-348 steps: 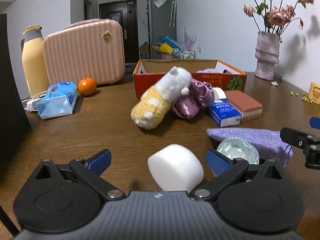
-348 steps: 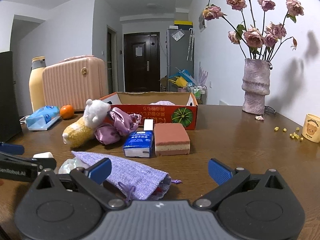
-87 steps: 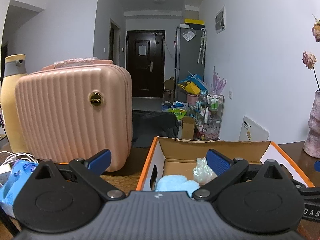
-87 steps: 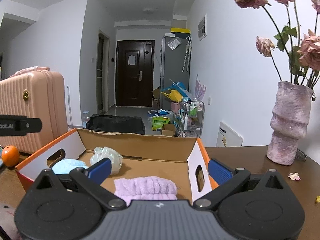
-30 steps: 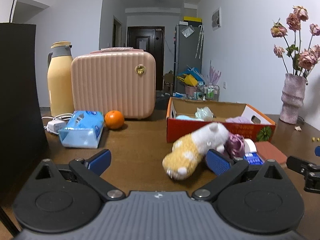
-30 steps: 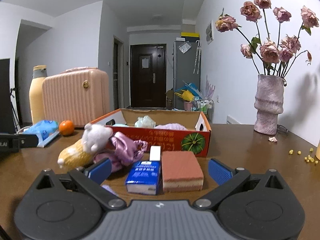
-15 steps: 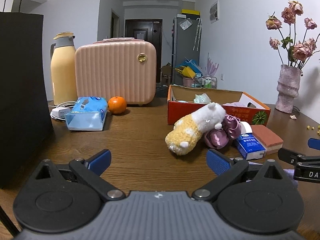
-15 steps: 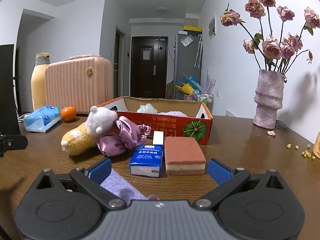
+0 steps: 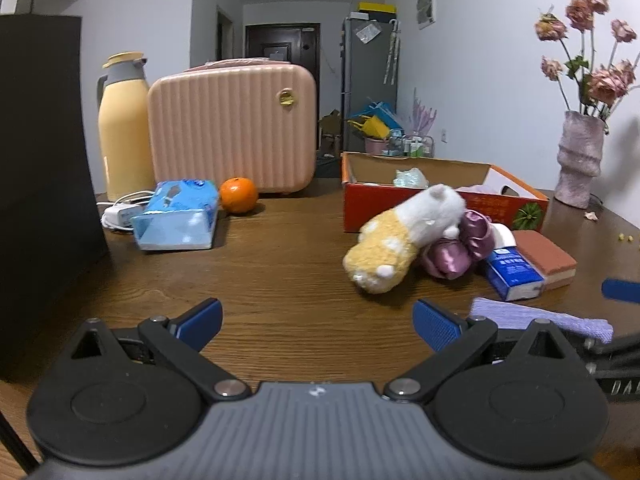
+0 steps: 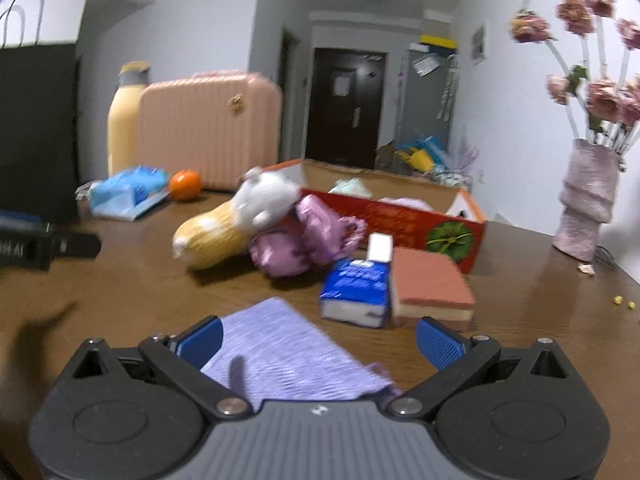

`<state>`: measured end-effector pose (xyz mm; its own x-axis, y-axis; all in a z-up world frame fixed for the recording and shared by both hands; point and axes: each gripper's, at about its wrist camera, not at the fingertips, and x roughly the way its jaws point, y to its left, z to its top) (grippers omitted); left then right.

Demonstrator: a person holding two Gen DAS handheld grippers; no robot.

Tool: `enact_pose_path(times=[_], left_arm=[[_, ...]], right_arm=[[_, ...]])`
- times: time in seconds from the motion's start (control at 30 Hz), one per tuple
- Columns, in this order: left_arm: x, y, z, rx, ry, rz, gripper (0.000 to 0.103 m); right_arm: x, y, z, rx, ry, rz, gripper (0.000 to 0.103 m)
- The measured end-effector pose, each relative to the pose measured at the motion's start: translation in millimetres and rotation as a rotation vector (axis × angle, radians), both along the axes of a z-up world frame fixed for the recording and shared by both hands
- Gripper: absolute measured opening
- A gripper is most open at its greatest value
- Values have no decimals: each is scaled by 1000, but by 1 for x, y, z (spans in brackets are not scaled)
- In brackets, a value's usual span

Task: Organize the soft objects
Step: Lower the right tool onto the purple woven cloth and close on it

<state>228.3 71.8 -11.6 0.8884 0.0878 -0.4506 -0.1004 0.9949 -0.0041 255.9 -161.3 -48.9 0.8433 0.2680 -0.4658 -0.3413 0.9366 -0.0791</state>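
**A:** Brown wooden tabletop (image 9: 280, 280) carried the clutter: a pink hard case (image 9: 232, 128) and yellow thermos (image 9: 122, 128) at the upper left of the left wrist view, an orange cardboard box (image 9: 440, 208) right of centre with a few soft things already inside.

**B:** And what was left to sort?

**A:** A yellow-and-white plush toy (image 9: 400, 240) leaned on a purple satin scrunchie (image 9: 456, 252) in front of the box. Just right of them lay a blue tissue pack (image 9: 514, 274) and a brick-red sponge (image 9: 546, 258). A lilac knitted cloth (image 10: 280, 352) lay flat at the bottom centre of the right wrist view.

**B:** The grippers?

**A:** Both were spread wide and empty. The right gripper (image 10: 318, 340) was tipped down and tilted, low over the cloth, its blue pads either side of it. The left gripper (image 9: 318, 316) sat level over bare wood, facing the plush.

**B:** What could have failed?

**A:** I judged the cloth the risk: thin and flat, the fingers might skid over it or pinch only one layer, so it would drag or slip free. The right view was blurred, which suggested fast motion; a hasty descent could knock the tissue pack.
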Motion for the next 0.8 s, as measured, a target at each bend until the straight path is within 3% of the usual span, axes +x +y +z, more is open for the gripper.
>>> enact_pose_path(times=[0.27, 0.47, 0.8], left_arm=[[2, 15, -3, 14, 21, 9, 103], [4, 27, -4, -4, 35, 22, 103], [5, 27, -4, -11, 41, 26, 103]], right_arm=[[15, 22, -14, -52, 124, 32, 103], [36, 14, -23, 14, 250, 16, 103], [45, 17, -24, 12, 255, 37, 103]])
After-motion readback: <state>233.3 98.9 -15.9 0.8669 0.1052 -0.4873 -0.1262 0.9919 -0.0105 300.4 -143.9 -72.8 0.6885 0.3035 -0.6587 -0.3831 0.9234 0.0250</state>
